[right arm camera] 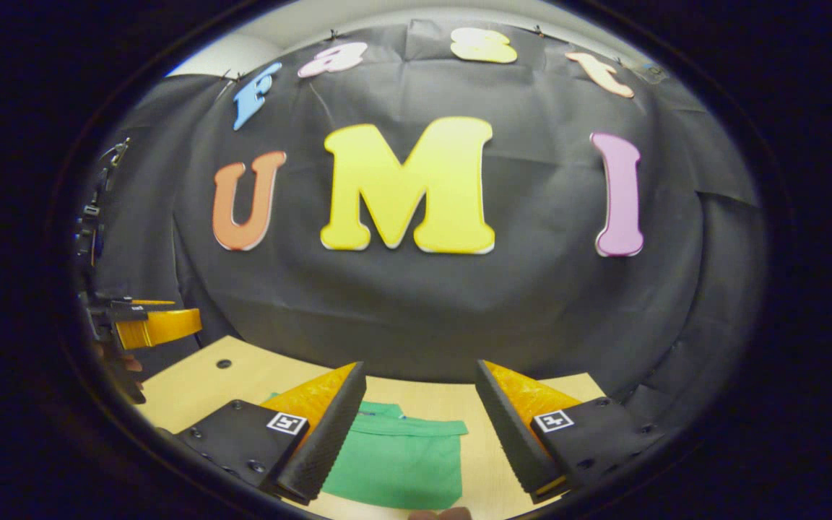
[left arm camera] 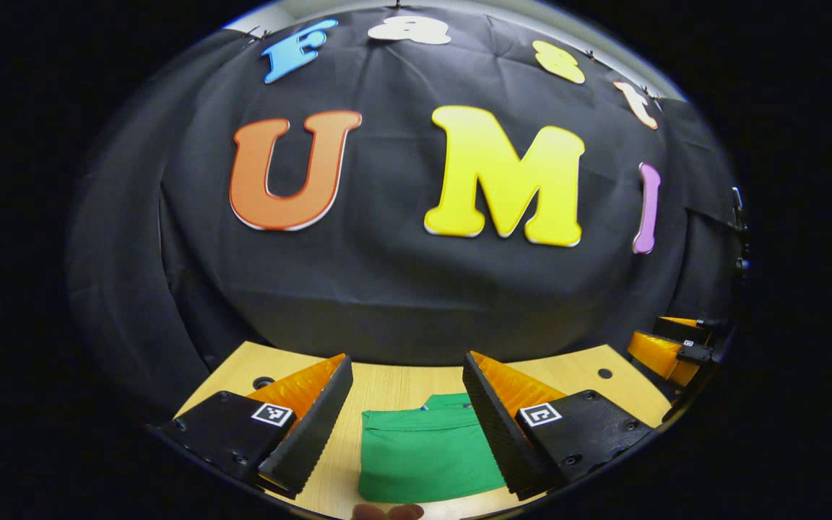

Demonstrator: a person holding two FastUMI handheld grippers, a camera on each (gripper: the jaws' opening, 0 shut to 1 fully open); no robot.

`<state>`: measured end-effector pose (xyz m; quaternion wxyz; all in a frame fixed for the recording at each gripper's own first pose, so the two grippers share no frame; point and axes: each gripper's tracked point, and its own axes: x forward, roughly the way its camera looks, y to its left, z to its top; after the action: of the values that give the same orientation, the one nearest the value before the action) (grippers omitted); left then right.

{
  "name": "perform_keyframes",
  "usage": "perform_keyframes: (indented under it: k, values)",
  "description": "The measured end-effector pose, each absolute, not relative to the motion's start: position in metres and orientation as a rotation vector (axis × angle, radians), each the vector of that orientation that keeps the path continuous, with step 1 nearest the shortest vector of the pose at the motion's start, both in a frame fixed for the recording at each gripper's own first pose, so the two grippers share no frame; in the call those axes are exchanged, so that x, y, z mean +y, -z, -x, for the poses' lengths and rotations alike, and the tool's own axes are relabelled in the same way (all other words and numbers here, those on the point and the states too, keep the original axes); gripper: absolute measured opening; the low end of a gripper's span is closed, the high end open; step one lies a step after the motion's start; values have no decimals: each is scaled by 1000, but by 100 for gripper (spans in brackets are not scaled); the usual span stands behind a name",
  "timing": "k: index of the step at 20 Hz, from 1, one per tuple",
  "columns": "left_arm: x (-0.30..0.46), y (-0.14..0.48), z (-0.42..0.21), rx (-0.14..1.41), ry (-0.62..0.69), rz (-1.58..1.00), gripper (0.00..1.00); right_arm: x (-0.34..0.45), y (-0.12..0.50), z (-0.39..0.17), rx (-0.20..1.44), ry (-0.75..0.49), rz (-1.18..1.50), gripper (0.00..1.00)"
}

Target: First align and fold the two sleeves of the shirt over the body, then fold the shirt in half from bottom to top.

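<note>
A green shirt [left arm camera: 423, 451] lies folded into a compact rectangle on the wooden table [left arm camera: 394, 383]. My left gripper [left arm camera: 407, 393] hangs open above it, and the cloth shows between its fingers without touching them. The right gripper [left arm camera: 676, 347] shows at the far right edge of the left gripper view, raised off the table. In the right gripper view the same shirt [right arm camera: 398, 462] lies below my open right gripper [right arm camera: 422, 401], nothing between its fingers. The left gripper [right arm camera: 145, 325] appears at the left edge there, held by a hand.
The table [right arm camera: 192, 390] has small round holes near its back corners [left arm camera: 604, 373] [right arm camera: 223, 364]. The black booth wall rises right behind the table's far edge. A fingertip [left arm camera: 387, 511] shows at the bottom edge of the left gripper view.
</note>
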<state>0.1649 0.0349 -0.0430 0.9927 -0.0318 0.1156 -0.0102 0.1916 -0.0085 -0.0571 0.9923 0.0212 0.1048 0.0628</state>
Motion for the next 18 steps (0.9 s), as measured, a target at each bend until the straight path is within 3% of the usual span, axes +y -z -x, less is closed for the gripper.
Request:
perform_keyframes:
  k: [2, 3, 7, 10, 18]
  values:
    - [35, 2, -133, 155, 11, 34, 98, -9, 23, -154, 159, -99, -50, 98]
    - [36, -18, -117, 116, 1, 8, 100, -11, 7, -135, 129, -79, -51, 94]
    - [26, -54, -50, 50, -7, -2, 98, -10, -27, -74, 65, -23, -65, 94]
    - [22, -48, -6, 44, -25, 52, 98, -7, -39, -31, 31, -9, -39, 98]
    - [6, -42, 48, 39, -21, 29, 98, 11, -35, 36, -1, -25, 26, 94]
